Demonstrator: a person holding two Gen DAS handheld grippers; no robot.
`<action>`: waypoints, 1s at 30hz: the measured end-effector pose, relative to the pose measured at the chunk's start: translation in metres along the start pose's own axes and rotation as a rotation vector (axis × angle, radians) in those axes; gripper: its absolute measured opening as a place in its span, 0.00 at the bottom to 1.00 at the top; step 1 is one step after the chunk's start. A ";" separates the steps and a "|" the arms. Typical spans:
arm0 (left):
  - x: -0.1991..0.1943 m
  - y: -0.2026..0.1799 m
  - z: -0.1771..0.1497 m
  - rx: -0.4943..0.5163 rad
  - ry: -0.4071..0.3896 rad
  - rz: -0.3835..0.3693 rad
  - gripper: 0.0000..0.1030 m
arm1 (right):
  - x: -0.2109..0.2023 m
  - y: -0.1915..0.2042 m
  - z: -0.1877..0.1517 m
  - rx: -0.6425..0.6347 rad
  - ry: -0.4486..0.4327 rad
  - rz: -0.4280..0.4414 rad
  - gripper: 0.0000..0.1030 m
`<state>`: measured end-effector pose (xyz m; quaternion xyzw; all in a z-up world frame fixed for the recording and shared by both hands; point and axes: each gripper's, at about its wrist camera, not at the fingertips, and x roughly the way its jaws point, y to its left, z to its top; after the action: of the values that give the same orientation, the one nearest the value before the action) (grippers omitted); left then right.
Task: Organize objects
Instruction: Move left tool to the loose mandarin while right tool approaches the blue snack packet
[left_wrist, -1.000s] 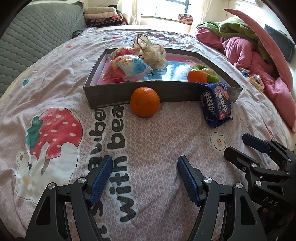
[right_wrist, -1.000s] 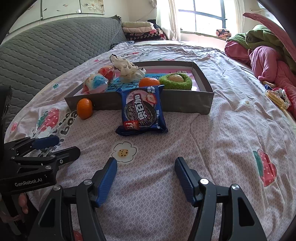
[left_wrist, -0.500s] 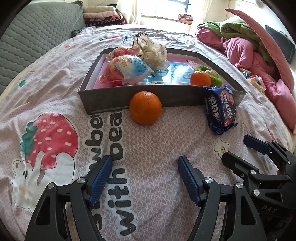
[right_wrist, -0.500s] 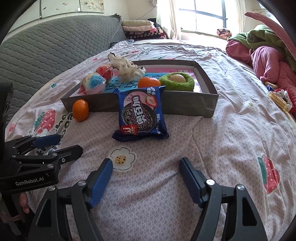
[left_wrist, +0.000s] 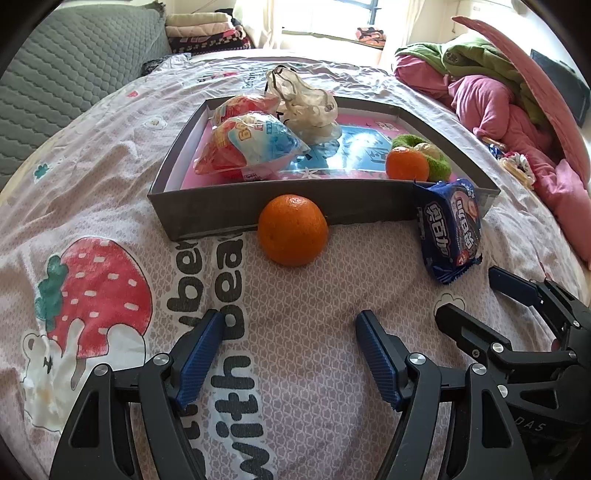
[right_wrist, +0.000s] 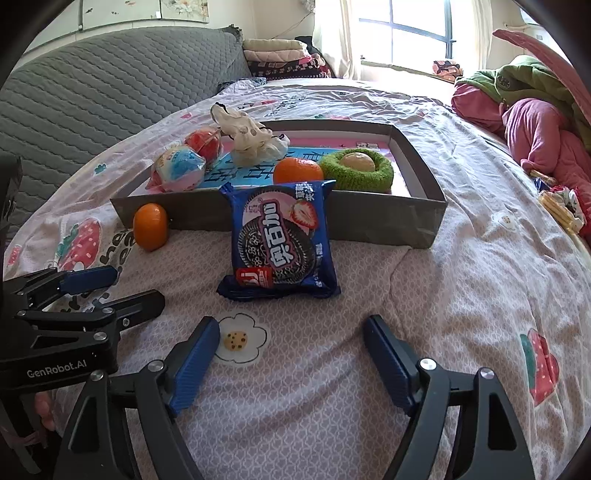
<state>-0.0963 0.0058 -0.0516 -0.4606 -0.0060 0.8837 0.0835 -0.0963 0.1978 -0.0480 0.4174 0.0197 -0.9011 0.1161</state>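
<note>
A shallow grey box (left_wrist: 236, 210) (right_wrist: 369, 221) lies on the bed. In it are two snack bags (left_wrist: 251, 147), a crumpled plastic bag (left_wrist: 306, 107), an orange (left_wrist: 406, 164) and a green knitted ring (right_wrist: 356, 171). A loose orange (left_wrist: 292, 230) (right_wrist: 150, 227) rests on the sheet against the box's front wall. A blue cookie packet (right_wrist: 280, 245) (left_wrist: 448, 229) leans on that wall. My left gripper (left_wrist: 290, 350) is open and empty, short of the loose orange. My right gripper (right_wrist: 291, 350) is open and empty, short of the packet.
The bed has a pink printed sheet (left_wrist: 295, 302). A grey quilted headboard (right_wrist: 92, 99) is on the left. Pink and green bedding (right_wrist: 535, 122) is piled on the right. Folded blankets (right_wrist: 280, 55) lie by the window. Small wrapped items (right_wrist: 561, 206) lie at the right edge.
Both grippers have moved forward. The loose orange is closer in the left wrist view and the cookie packet is closer in the right wrist view. Both stay open.
</note>
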 end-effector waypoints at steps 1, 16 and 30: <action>0.001 0.000 0.001 0.002 0.001 0.000 0.73 | 0.001 0.001 0.001 0.000 0.001 0.002 0.80; 0.009 0.001 0.012 0.002 0.003 0.001 0.73 | 0.011 -0.003 0.013 0.007 0.002 0.003 0.83; 0.017 0.005 0.031 -0.013 0.002 -0.008 0.74 | 0.020 -0.009 0.031 0.044 0.002 0.024 0.83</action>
<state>-0.1319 0.0057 -0.0476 -0.4622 -0.0134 0.8827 0.0841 -0.1339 0.1988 -0.0434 0.4208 -0.0051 -0.8995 0.1174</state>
